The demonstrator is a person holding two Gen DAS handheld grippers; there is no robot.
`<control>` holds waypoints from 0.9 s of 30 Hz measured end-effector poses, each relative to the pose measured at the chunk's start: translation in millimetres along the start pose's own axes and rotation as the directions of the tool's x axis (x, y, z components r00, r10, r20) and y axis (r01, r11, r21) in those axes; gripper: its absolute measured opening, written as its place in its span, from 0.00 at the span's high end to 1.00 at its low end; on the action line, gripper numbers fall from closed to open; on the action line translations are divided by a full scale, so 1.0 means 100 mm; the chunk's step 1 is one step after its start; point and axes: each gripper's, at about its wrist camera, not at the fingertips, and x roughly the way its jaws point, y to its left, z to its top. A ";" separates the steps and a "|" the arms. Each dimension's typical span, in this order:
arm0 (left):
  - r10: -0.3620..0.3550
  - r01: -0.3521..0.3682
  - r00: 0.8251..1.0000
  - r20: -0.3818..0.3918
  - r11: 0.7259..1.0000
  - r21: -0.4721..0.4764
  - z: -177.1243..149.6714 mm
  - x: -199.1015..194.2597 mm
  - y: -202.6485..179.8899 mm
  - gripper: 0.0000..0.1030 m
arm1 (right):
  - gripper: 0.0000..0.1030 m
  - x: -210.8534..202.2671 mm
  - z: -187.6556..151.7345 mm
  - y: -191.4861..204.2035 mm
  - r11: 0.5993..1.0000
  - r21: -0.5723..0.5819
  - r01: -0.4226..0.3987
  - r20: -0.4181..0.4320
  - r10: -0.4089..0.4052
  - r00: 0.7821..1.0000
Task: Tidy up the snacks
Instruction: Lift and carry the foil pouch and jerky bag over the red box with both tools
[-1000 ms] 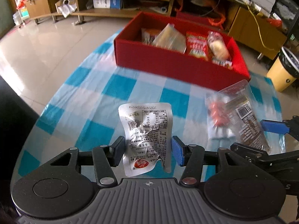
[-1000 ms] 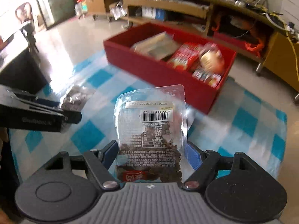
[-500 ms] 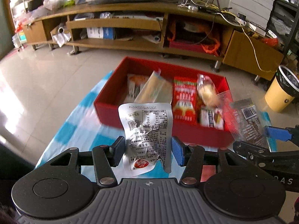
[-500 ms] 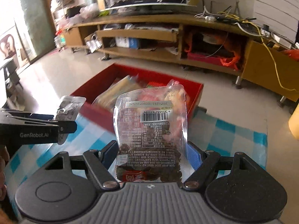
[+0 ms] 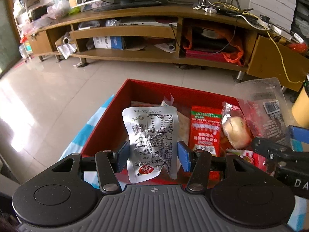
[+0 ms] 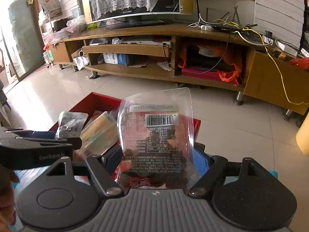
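My left gripper [image 5: 152, 154] is shut on a silver foil pouch [image 5: 150, 135], upright between the blue pads, above the near wall of the red box [image 5: 173, 89]. The box holds a red packet [image 5: 205, 127], a wrapped bun [image 5: 235, 129] and other snacks. My right gripper [image 6: 156, 160] is shut on a clear packet of dark snacks [image 6: 156, 141], held upright over the box's right part [image 6: 92, 100]. In the left wrist view the right gripper [image 5: 278, 135] and its clear packet [image 5: 266, 112] hang at the right. In the right wrist view the left gripper [image 6: 65, 135] shows with the silver pouch [image 6: 71, 123].
The box stands on a blue-and-white checked cloth [image 5: 92, 127]. Beyond it lie a tiled floor [image 5: 58, 89] and a long wooden TV stand [image 5: 135, 32] with cables. A yellow bin [image 5: 301, 112] stands at the right. A hand [image 6: 7, 203] holds the left tool.
Both grippers have moved forward from over the checked cloth to above the red box, each keeping its packet. The views have tilted up, showing more of the TV stand.
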 end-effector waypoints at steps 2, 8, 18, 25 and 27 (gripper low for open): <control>0.009 -0.009 1.000 0.003 1.000 0.009 0.02 0.04 -0.01 0.41 | 0.25 0.06 0.02 0.00 1.000 0.011 -0.004 0.002 0.004 1.000; 0.021 -0.021 1.000 -0.002 1.000 0.006 0.06 0.12 0.01 0.41 | 0.25 0.19 0.05 0.01 1.000 0.016 0.004 0.009 -0.005 1.000; 0.035 -0.035 0.999 0.006 0.999 0.002 0.13 0.19 0.00 0.40 | 0.25 0.23 0.04 0.00 1.000 0.013 0.010 0.016 -0.010 1.000; 0.037 -0.037 0.999 -0.001 0.999 -0.002 0.14 0.21 0.00 0.40 | 0.25 0.22 0.04 0.01 1.000 0.021 0.013 0.022 -0.014 1.000; 0.036 -0.036 0.999 -0.001 0.999 -0.003 0.15 0.21 0.00 0.40 | 0.25 0.23 0.05 0.01 1.000 0.017 0.019 0.023 -0.019 1.000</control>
